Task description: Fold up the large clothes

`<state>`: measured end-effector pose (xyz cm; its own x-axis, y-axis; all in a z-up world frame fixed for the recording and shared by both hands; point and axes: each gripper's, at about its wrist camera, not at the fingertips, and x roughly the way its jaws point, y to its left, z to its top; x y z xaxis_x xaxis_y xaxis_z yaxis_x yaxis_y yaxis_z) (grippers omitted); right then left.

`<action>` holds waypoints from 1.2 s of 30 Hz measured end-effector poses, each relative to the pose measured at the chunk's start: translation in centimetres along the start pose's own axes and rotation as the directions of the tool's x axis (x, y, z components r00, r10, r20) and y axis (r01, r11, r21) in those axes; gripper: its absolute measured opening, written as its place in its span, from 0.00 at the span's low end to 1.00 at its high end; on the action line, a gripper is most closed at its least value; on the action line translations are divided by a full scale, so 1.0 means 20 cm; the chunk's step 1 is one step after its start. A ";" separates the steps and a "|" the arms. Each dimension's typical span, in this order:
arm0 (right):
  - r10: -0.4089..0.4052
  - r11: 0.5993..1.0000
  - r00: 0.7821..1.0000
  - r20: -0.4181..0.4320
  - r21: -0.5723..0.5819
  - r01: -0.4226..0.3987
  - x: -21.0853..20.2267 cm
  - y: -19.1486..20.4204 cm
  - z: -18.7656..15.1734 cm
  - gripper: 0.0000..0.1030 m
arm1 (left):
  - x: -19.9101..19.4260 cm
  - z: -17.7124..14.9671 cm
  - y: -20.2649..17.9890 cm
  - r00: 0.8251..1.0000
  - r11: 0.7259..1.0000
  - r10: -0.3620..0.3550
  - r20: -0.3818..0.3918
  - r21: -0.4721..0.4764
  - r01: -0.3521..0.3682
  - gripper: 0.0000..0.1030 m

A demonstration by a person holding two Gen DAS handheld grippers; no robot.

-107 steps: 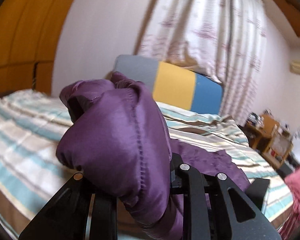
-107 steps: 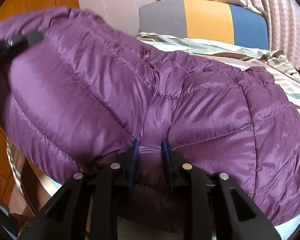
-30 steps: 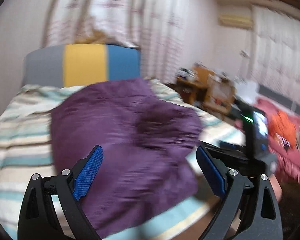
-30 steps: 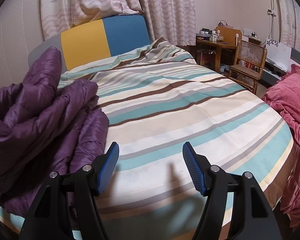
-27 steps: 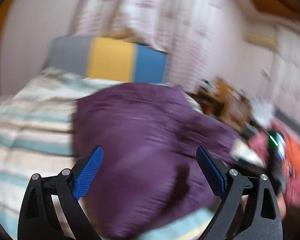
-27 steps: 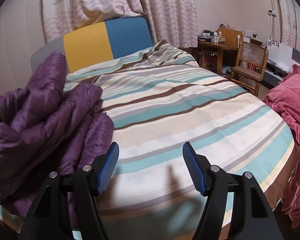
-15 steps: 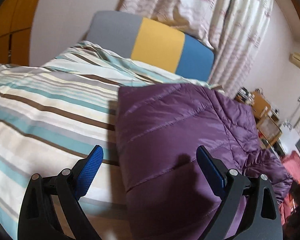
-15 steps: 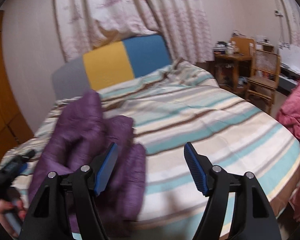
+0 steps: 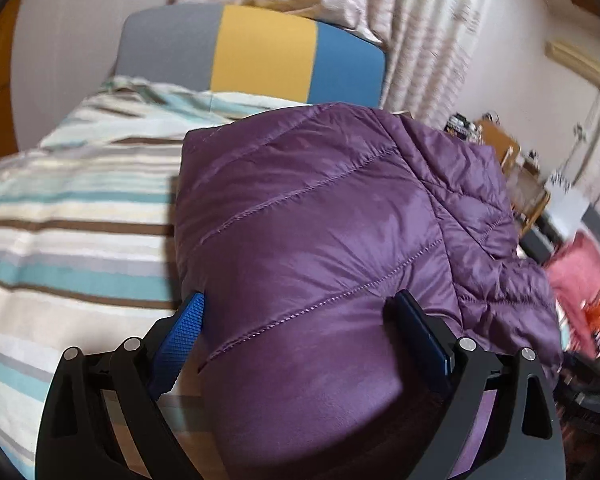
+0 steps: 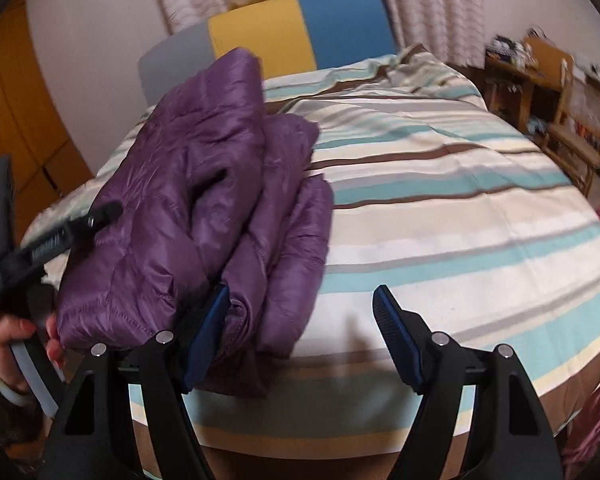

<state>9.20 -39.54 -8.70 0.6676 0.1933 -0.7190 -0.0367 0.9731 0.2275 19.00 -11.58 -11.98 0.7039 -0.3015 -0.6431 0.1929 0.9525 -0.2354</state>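
A purple quilted puffer jacket (image 9: 320, 232) lies folded in a thick bundle on the striped bed (image 9: 60, 216). My left gripper (image 9: 300, 328) is open, its blue-padded jaws wide apart on either side of the bundle's near edge. In the right wrist view the jacket (image 10: 204, 208) sits on the bed's left side. My right gripper (image 10: 300, 316) is open at the jacket's near right edge, its left finger (image 10: 206, 328) against the fabric. The left gripper's body and the hand holding it (image 10: 16, 332) show at the far left.
The bed has a grey, yellow and blue headboard (image 10: 284, 36) under pale curtains (image 9: 380, 8). A wooden desk and chair (image 10: 568, 92) stand right of the bed. Pink bedding (image 9: 576, 276) lies low at the right. Orange cupboards (image 10: 16, 104) stand on the left.
Both grippers let go of the jacket earlier and are now open. In the last half second both moved closer to the folded bundle; the left jaws now straddle its near edge.
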 end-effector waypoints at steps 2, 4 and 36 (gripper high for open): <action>-0.034 0.999 0.997 0.064 0.026 0.032 -0.07 -0.02 0.06 0.70 | 0.00 0.01 0.02 1.000 1.000 -0.006 -0.004 -0.011 0.006 0.91; -0.054 0.998 0.986 0.157 0.029 0.050 -0.18 0.01 0.15 0.68 | 0.00 0.01 0.04 1.000 0.999 -0.016 -0.013 -0.030 0.015 0.91; -0.119 0.992 0.986 0.117 0.052 0.114 0.58 0.14 0.52 0.47 | 0.25 0.31 0.00 0.981 0.981 0.178 -0.072 -0.071 -0.183 0.83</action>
<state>24.56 -35.83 -9.45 0.7497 0.0599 -0.6590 0.0782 0.9809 0.1781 26.81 -12.84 -10.73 0.6758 -0.1299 -0.7255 0.0122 0.9862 -0.1651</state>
